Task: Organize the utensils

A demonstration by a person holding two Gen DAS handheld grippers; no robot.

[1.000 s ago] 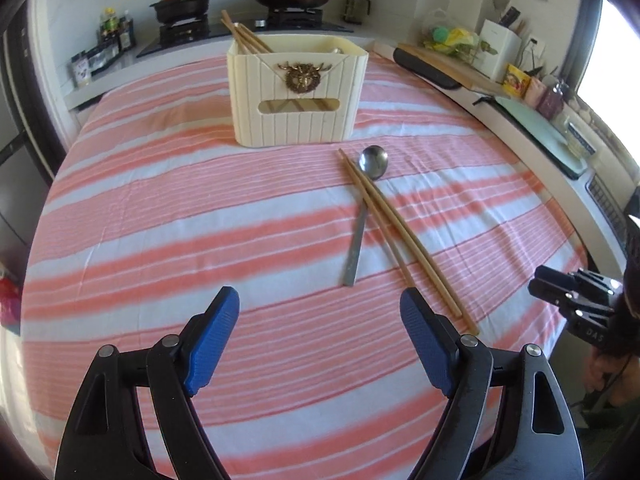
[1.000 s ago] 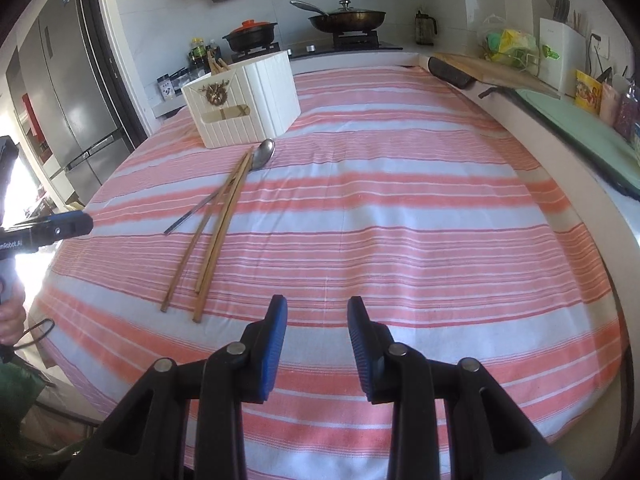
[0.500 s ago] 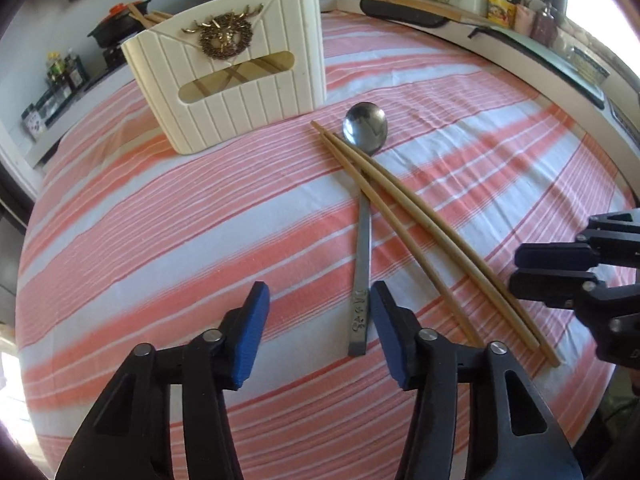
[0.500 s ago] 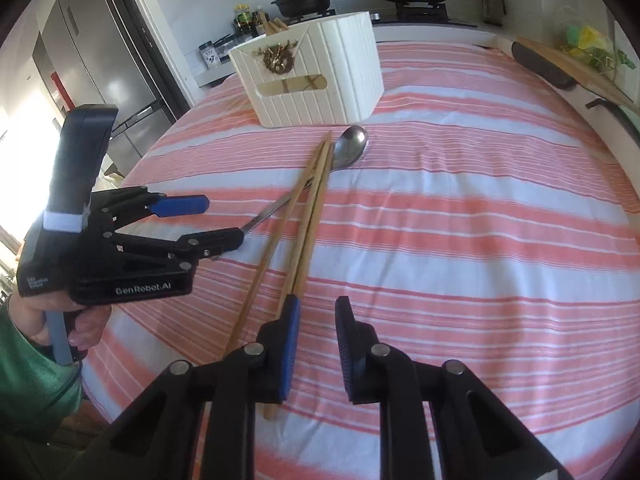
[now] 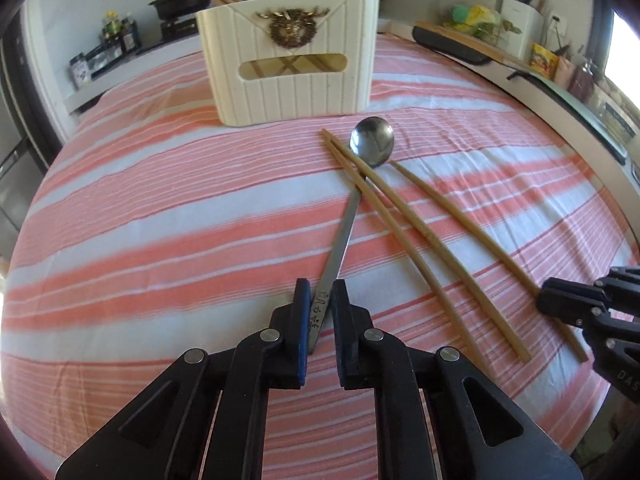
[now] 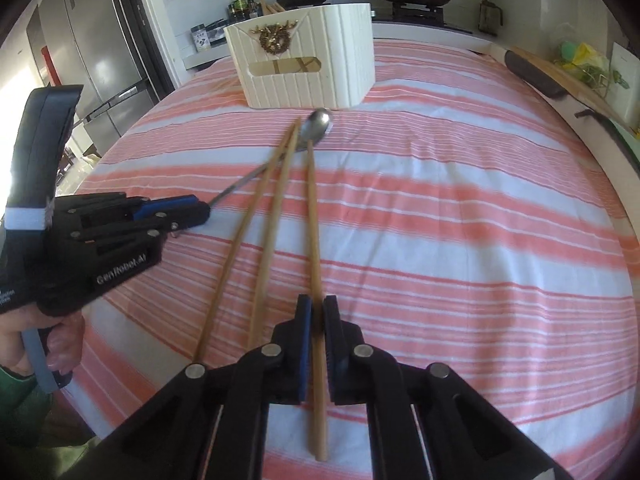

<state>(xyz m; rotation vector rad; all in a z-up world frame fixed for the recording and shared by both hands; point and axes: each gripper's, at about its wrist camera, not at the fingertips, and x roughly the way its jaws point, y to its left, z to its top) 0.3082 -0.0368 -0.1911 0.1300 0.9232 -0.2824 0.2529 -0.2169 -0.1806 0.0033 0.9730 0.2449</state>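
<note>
- Utensils lie loose on the striped tablecloth (image 5: 160, 208) in front of the cream utensil box (image 5: 292, 60): a metal spoon (image 5: 372, 140) and three wooden chopsticks
- My left gripper (image 5: 320, 312) has its blue pads pressed against the end of the spoon's flat handle, so I read it as clamped on the spoon
- I see the spoon's bowl just short of the box, handle running back toward me; whether the handle end is off the cloth I cannot tell
- My right gripper (image 6: 317, 320) is closed on the right-hand chopstick (image 6: 312, 208), with the stick passing between the pads and its butt end sticking out behind them
- That chopstick's far tip sits at the spoon's bowl, touching or just beside it
- I see the other two chopsticks (image 6: 264, 216) side by side on the cloth between my two grippers, their tips close together near the box and crossing over the spoon's neck
- More chopsticks already stand in the box, visible through its front slot and above its rim
- A hand (image 6: 24, 344) holds the left gripper's handle at the left edge of the right wrist view
</note>
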